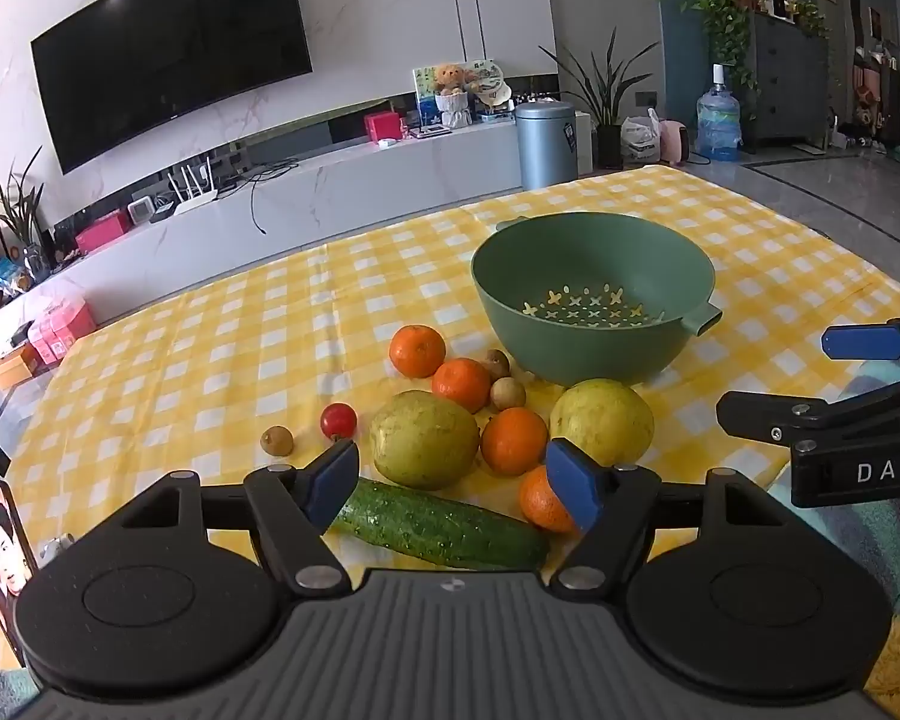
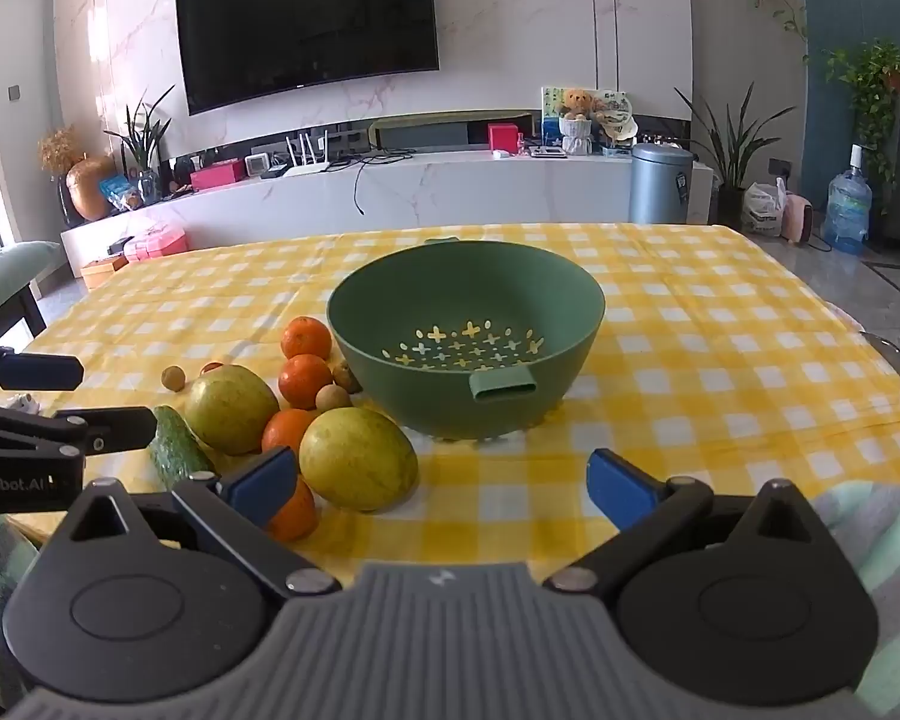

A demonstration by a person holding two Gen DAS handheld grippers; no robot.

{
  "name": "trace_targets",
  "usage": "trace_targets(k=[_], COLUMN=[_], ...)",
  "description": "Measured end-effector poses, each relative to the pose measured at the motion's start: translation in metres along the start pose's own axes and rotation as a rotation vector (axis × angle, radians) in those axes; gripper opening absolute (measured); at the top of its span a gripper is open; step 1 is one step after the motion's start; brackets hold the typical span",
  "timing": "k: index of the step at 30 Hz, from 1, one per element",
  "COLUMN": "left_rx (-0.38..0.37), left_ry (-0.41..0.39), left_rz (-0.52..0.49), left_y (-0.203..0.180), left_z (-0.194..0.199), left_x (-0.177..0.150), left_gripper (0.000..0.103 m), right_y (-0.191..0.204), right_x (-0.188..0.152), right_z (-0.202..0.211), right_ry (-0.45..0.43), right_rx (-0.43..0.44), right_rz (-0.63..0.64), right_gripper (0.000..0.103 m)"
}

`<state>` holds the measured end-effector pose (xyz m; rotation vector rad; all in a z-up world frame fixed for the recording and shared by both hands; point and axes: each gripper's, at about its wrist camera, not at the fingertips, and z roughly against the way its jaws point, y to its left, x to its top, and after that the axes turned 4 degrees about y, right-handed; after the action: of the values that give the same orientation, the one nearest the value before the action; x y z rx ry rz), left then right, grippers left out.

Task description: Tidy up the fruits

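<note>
A green colander bowl stands empty on the yellow checked tablecloth. Left of it and in front lies a pile of fruit: two yellow-green pears, several oranges, a cucumber, a cherry tomato and small brown longans. My left gripper hovers open just short of the cucumber, gripping nothing. My right gripper is wide open in front of the bowl, to the right of the pile.
A phone stands at the table's near left corner. The table's right edge drops to the floor. A green chair sits beyond the left edge. Bare cloth stretches right of the bowl and behind it.
</note>
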<state>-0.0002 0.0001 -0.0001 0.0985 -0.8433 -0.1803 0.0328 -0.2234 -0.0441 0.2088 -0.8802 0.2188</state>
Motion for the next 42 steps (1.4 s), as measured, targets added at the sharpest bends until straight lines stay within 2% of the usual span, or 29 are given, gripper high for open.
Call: trace_targets(k=[23, 42], left_rx=[-0.025, -0.022], left_ry=[0.099, 0.116], left_rz=[0.003, 0.007], left_y=[0.001, 0.004], left_z=[-0.011, -0.011], left_x=[-0.005, -0.006], left_gripper=[0.083, 0.083], right_y=[0.003, 0.005], right_x=[-0.001, -0.002], right_z=[-0.005, -0.008], right_ry=[0.054, 0.064], right_rx=[0.005, 0.018], right_rz=[0.022, 0.037], right_gripper=[0.099, 0.099])
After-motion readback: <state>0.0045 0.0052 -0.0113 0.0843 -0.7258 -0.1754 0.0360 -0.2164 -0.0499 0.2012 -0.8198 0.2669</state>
